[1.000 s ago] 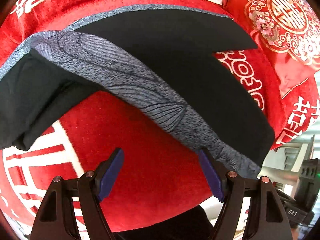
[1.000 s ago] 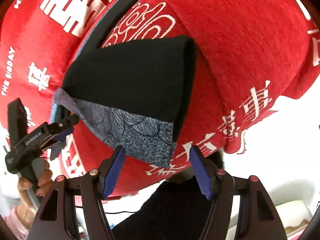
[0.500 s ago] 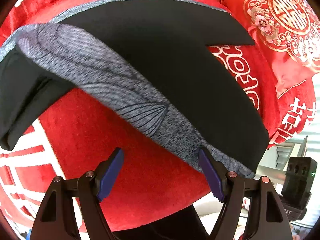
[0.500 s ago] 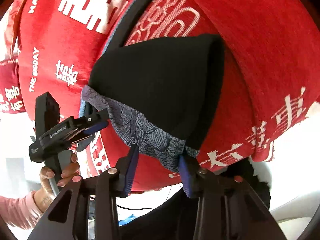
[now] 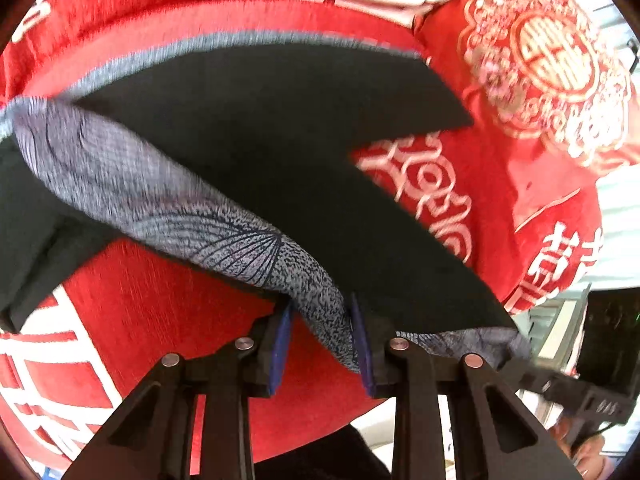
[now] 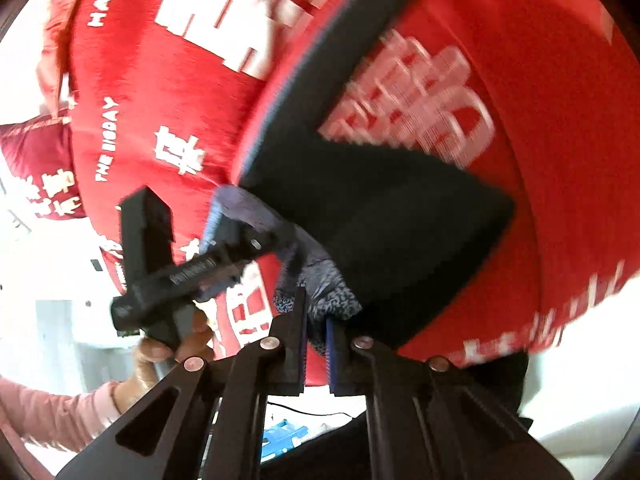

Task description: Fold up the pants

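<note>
Each hand-held gripper [image 5: 322, 336] is matte black plastic with blue pads [image 6: 330, 346] and silver screws; a pink sleeve [image 6: 52, 412] shows.

"THE BIGDAY" (white) on red blanket [image 6: 132, 92]

The black pants [image 5: 280, 152] with their grey patterned waistband [image 5: 168, 204] spread over most of the red bedspread [image 5: 168, 320], closing off its middle. Bare spread lies open between the waistband and the near edge, and again in the notch between the two legs. A red embroidered cushion [image 5: 544, 60] blocks the far right corner. Beyond the near edge the room is open.
</note>
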